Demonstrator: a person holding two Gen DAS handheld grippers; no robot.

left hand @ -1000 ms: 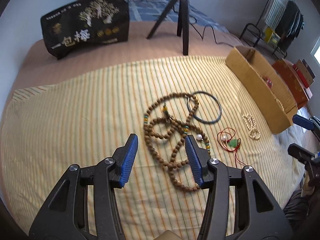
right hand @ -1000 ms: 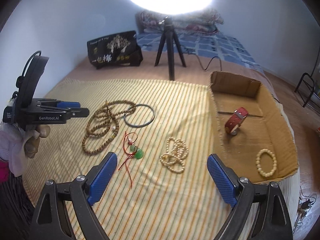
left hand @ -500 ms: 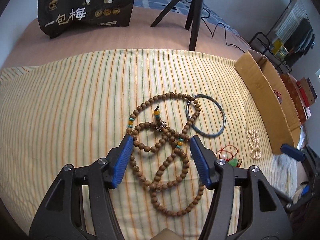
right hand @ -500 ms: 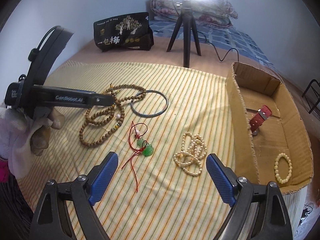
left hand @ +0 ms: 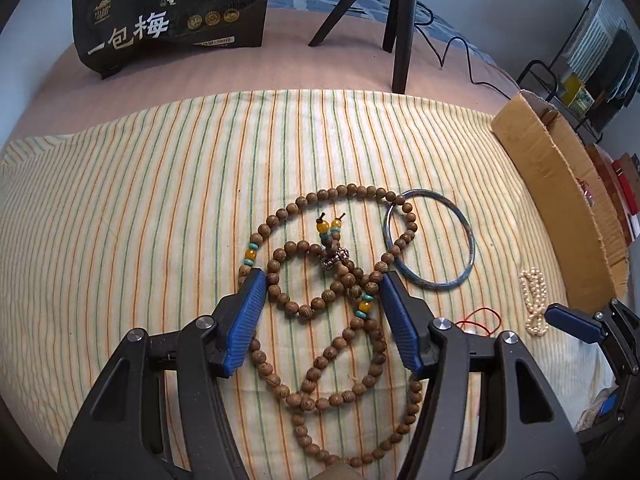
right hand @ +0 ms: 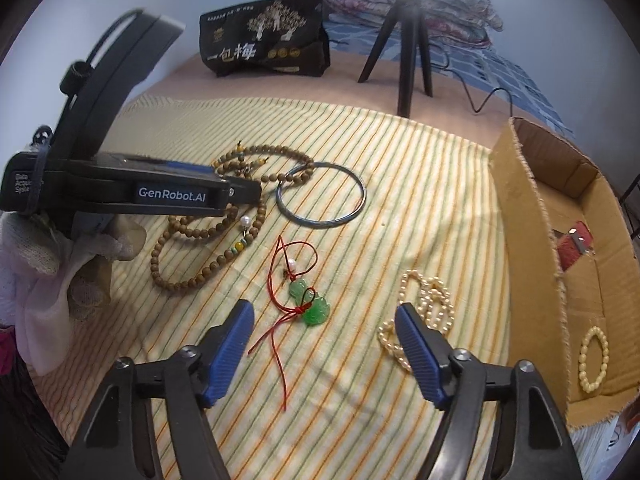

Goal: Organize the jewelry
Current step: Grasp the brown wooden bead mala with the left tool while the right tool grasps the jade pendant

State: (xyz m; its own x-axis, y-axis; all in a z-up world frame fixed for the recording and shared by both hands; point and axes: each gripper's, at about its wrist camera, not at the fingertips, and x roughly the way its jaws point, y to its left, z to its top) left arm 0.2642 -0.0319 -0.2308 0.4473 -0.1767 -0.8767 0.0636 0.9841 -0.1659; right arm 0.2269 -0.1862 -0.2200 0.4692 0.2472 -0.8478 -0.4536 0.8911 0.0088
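A long wooden bead necklace (left hand: 352, 190) lies coiled on the striped cloth. My left gripper (left hand: 324, 280) stands open low over it, with loops of beads between the jaws and no pad pressing on them. My right gripper (right hand: 325, 307) is open with its jaws closing, and the green pendant on a red cord (right hand: 314, 308) lies between them, untouched. A blue-grey bangle (right hand: 320, 223) overlaps the wooden beads (right hand: 188, 280). A pearl strand (right hand: 430, 300) lies just beyond the right finger. The left gripper (right hand: 240, 192) shows side-on at the left.
A cardboard box (right hand: 528, 240) on the right holds a red strap (right hand: 574, 244) and a cream bead bracelet (right hand: 594, 360). A black printed bag (left hand: 172, 16) and a tripod (left hand: 402, 20) stand behind the cloth (left hand: 120, 200). A gloved hand (right hand: 52, 264) grips the left tool.
Both grippers sank closer to the cloth. The left one opened a little and came over the wooden beads. The right one shifted left over the green pendant and its jaws narrowed.
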